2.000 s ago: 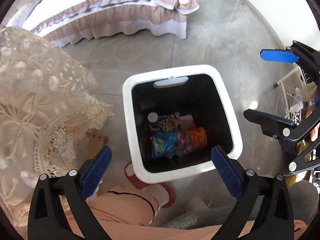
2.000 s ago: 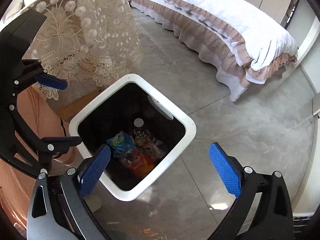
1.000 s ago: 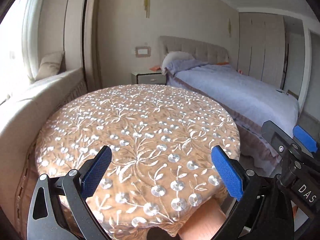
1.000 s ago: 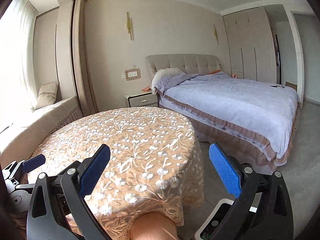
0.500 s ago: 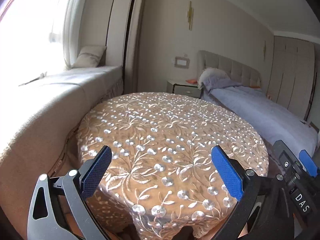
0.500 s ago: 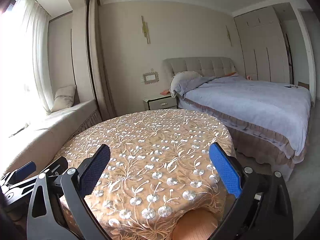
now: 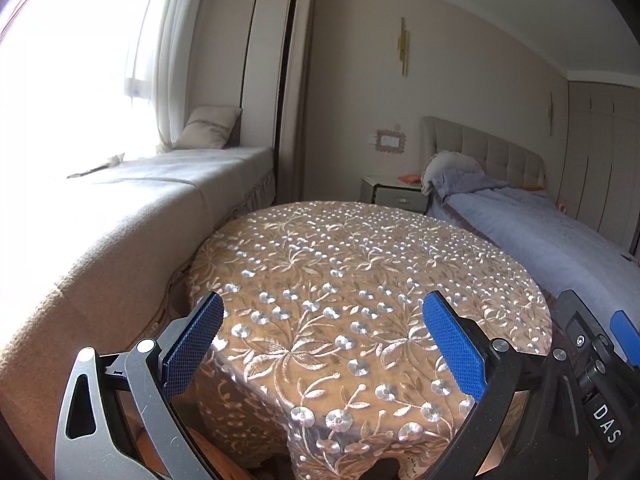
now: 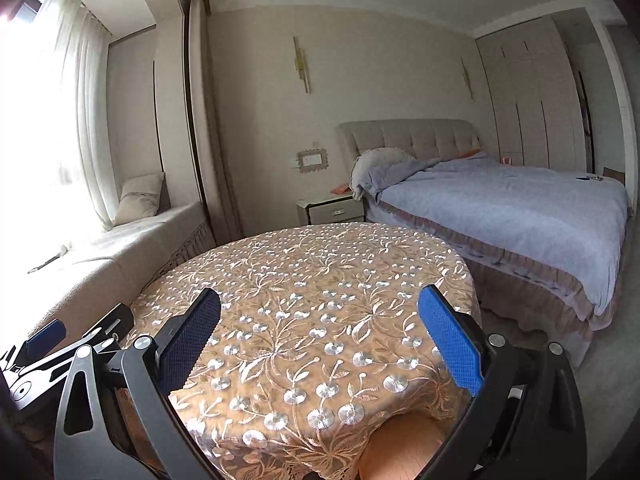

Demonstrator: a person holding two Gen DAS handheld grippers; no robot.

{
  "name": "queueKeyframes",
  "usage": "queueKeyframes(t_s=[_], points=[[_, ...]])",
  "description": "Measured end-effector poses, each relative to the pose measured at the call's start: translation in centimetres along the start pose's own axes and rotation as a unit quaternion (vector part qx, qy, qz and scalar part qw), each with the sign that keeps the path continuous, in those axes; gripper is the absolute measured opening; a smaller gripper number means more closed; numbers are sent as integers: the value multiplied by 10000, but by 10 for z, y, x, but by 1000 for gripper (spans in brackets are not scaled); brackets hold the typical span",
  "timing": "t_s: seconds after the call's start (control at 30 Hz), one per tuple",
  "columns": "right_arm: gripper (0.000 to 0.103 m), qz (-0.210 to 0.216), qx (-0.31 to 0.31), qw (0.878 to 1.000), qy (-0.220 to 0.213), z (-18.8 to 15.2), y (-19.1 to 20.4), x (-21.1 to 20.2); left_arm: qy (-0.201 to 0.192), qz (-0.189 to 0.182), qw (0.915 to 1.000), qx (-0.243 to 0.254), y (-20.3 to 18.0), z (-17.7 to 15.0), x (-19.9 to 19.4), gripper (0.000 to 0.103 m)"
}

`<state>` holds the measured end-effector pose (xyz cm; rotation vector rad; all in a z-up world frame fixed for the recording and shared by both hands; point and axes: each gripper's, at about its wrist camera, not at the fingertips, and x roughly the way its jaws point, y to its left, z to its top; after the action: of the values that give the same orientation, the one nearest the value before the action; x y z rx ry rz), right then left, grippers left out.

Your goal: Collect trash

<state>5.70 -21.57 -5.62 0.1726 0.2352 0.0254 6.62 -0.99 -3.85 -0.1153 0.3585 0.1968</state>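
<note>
My left gripper (image 7: 322, 344) is open and empty, held level over the near edge of a round table with a beige embroidered lace cloth (image 7: 360, 264). My right gripper (image 8: 320, 340) is open and empty too, over the same table (image 8: 312, 280). No trash and no bin show in either view. The right gripper's side shows at the right of the left wrist view (image 7: 592, 344). The left gripper's side shows at the lower left of the right wrist view (image 8: 60, 344).
A bed with a grey-blue cover (image 8: 520, 208) stands right of the table. A nightstand (image 8: 332, 208) stands by the headboard. A cushioned window bench (image 7: 120, 216) with a pillow (image 7: 208, 128) runs along the left. A knee (image 8: 404, 444) shows below the table edge.
Two seconds ago both grippers looked down into the white bin holding wrappers. They have since tilted up to face the table, and the left view has swung further left toward the window.
</note>
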Motion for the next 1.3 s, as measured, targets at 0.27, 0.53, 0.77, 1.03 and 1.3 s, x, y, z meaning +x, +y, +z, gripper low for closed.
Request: queueKeyframes(t_s=[0.27,0.53,0.77,1.03,1.3], points=[[99,3,97,9999,49,-1,-6,-2,17,31,10000,85,-8,1,-4,98],[98,12,124,9999,89,-1,-11,-2,31,116,9998,146,-13,1,-4,98],[99,3,139,9998,107,1,-14,-2,23,133,9997,193,-17,1,-6,98],[99,-2,173,9997,154,-1,-17,-1,-74,244,9993,262,-18,-1,-7,98],[99,-13,161,9997,164,0,-17,-1,-102,279,9992,275,-18,0,-8,98]])
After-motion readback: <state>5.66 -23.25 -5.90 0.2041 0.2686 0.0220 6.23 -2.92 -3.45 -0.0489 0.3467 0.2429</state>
